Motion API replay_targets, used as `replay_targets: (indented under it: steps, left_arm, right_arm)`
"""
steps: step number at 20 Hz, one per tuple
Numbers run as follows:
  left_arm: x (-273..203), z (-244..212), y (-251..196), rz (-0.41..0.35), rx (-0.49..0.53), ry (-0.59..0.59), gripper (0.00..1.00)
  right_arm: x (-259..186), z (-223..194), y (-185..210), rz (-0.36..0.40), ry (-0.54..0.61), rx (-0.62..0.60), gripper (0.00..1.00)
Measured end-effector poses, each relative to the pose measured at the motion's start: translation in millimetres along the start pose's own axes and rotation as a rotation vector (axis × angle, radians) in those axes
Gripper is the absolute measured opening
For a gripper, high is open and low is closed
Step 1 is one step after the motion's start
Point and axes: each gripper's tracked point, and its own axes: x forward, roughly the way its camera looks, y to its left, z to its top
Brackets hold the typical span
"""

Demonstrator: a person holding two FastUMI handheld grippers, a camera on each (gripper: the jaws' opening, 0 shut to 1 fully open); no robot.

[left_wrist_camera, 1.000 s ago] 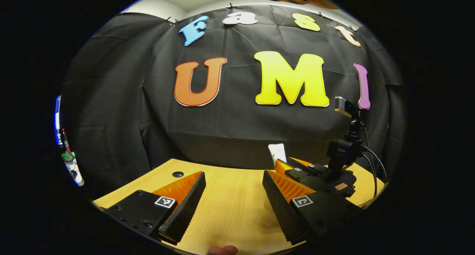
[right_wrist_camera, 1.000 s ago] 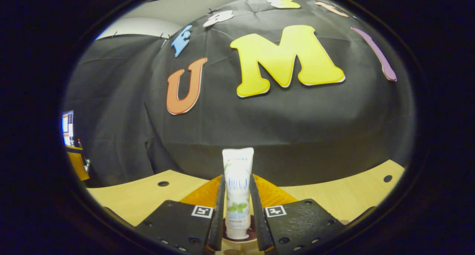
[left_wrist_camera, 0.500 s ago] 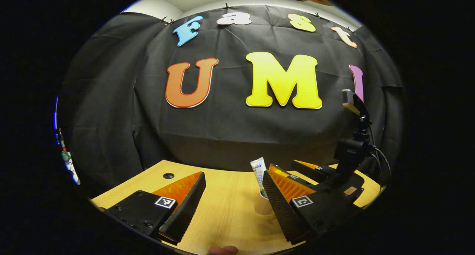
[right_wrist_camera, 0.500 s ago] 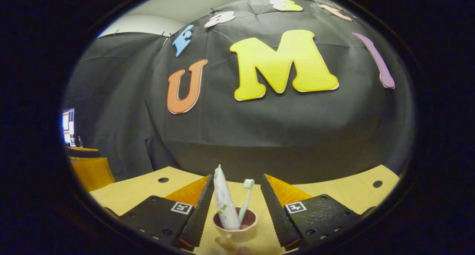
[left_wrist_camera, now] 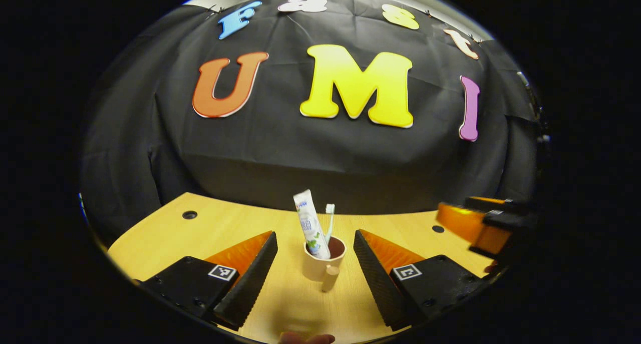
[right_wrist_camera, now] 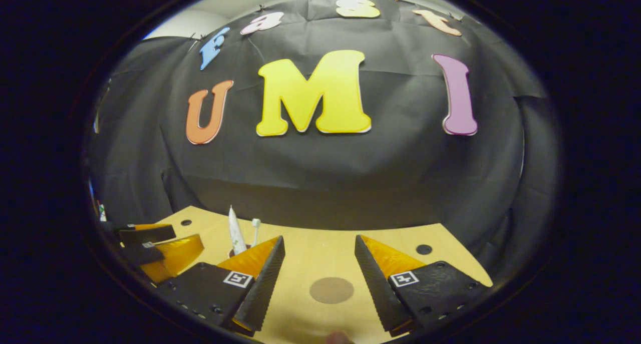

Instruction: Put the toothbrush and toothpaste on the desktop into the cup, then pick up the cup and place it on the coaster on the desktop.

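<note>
Toothpaste [left_wrist_camera: 311, 225] tube bears print, too small to read; no other legible text.

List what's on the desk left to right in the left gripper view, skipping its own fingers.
Desk hole → toothpaste → toothbrush → second hole → right gripper. The paste and brush stand in the cup.

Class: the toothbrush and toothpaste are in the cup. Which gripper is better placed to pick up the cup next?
Probably the left gripper: it is open with the cup centred between its fingers. The right gripper is open over the coaster, with the cup off to its side.
</note>
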Motion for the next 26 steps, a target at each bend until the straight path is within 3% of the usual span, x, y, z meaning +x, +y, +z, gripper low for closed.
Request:
replay_targets:
  steps: [4, 7, 14, 17, 18, 23, 26]
  left_arm:
    - [22, -24, -11, 0.024, 0.066, 0.143, 0.97]
    - [34, -49, -9, 0.045, 0.057, 0.295, 0.97]
    - [56, -99, 0, 0.066, 0.062, 0.562, 0.97]
    - [59, -113, 1, 0.07, 0.051, 0.615, 0.95]
    - [61, -114, 2, 0.07, 0.042, 0.628, 0.92]
    - [66, -123, -1, 0.062, 0.035, 0.648, 0.5]
    - [67, -128, -1, 0.062, 0.041, 0.663, 0.37]
  right_arm:
    - [-51, -2, -29, -0.039, 0.065, -0.003, 0.84]
    - [-78, 5, -45, -0.05, 0.088, -0.018, 0.84]
    - [-94, 14, -74, -0.077, 0.125, 0.004, 0.84]
    - [-95, 11, -77, -0.075, 0.143, 0.016, 0.84]
    - [-96, 10, -78, -0.074, 0.148, 0.014, 0.84]
    - [-96, 5, -85, -0.08, 0.171, 0.024, 0.84]
    - [-98, 1, -87, -0.086, 0.19, 0.032, 0.84]
